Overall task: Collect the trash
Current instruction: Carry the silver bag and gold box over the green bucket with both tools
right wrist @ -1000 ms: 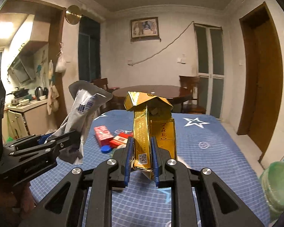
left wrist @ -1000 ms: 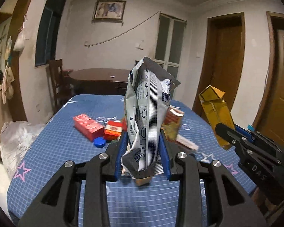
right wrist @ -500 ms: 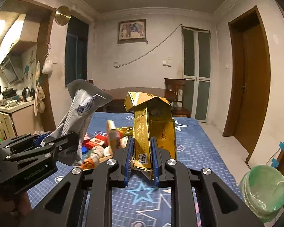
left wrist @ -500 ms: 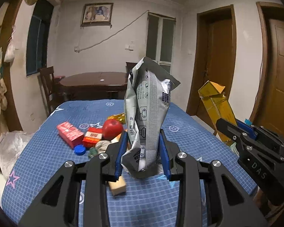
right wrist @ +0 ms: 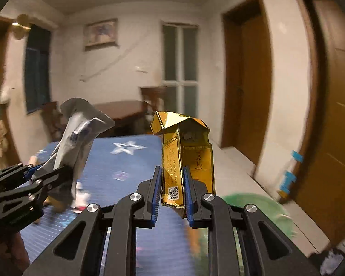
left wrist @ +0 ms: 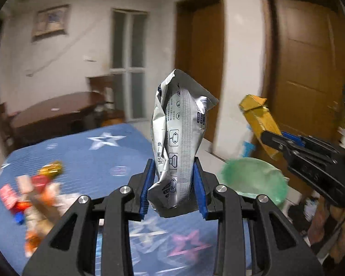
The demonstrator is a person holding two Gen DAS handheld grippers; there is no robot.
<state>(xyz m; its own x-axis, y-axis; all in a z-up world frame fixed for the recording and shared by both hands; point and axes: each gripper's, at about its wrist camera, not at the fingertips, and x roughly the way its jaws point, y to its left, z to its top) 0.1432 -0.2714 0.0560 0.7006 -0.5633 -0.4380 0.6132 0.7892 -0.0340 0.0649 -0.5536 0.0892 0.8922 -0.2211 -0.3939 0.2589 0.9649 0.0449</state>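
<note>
Left gripper [left wrist: 173,189]: jaws clamped on a crumpled silver snack wrapper [left wrist: 178,142], long axis upright, torn mouth up. Right gripper [right wrist: 171,193]: jaws closed tight on a gold cigarette pack [right wrist: 184,156], upright, flip lid open on top. Both held above the blue table edge near the green-lined bin [left wrist: 255,179]. Neither dropped yet; more litter [left wrist: 32,197] left on the star-print tablecloth [left wrist: 103,154].

Clutter pile [left wrist: 34,197] on the blue tablecloth [left wrist: 85,156] at 8 o'clock is motion-smeared: red and gold shapes, none identifiable. Green bin [right wrist: 253,209] at 5 o'clock in right wrist view is blurred, partly behind the finger. Print on silver pouch [left wrist: 179,142] too small to read.
</note>
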